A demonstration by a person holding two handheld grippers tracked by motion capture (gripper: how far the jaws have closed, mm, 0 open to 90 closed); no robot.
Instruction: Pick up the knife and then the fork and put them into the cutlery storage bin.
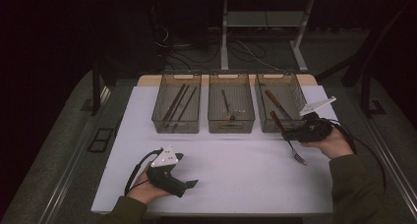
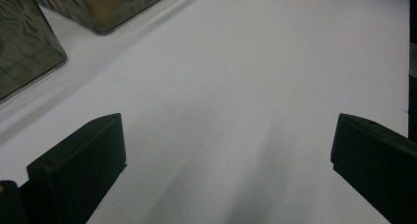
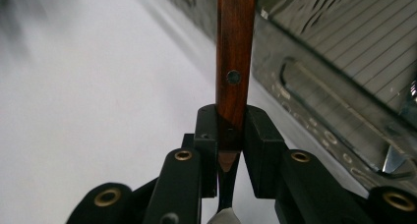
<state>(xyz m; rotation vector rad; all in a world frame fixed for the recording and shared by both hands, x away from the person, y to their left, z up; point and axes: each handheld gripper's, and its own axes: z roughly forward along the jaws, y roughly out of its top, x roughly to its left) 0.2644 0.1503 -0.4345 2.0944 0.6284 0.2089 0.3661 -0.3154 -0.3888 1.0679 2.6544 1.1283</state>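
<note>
Fork (image 1: pixel 287 138) clamped by its wooden handle in the right gripper (image 1: pixel 300 131), just before the right-hand bin (image 1: pixel 300 94), tines low over the table (image 1: pixel 236 175); best lifted clear of the rim and lowered in gently; left gripper (image 1: pixel 189 184) wide open, empty.

No text, label, brand, number or sign can be read on anything here.

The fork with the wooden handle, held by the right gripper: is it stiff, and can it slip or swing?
The fork looks stiff: metal tines, riveted wooden handle. The right gripper clamps the handle near its metal end, so the long handle may pivot if bumped. The smooth wood could probably slip in the pads.
</note>
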